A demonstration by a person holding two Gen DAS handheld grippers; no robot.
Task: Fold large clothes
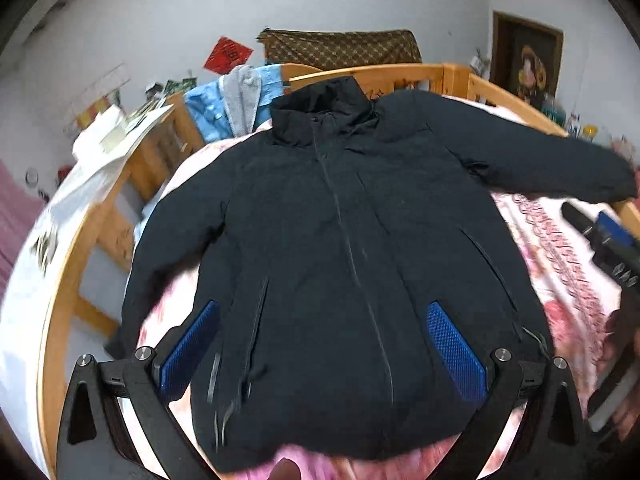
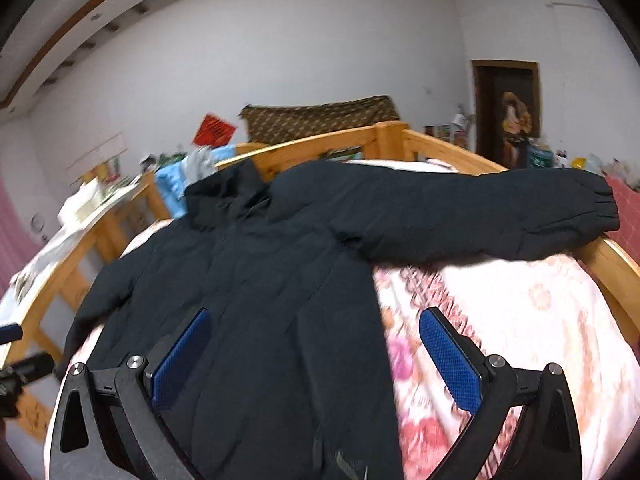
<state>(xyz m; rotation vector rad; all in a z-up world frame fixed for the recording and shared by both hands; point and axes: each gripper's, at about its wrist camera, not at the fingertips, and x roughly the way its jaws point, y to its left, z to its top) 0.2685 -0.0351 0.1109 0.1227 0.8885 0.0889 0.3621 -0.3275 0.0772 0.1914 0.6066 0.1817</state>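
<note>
Floral bedspread (image 2: 520, 320) under dark jacket (image 1: 340, 240) (hem blurred).

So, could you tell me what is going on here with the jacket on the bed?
A person holds a two-finger gripper in each hand over a dark jacket spread front-up on a floral bedspread. The left gripper and right gripper are both open and grip nothing. The jacket looks unfolded: one sleeve stretches out toward the wooden bed rail, and the collar lies by the headboard.
</note>
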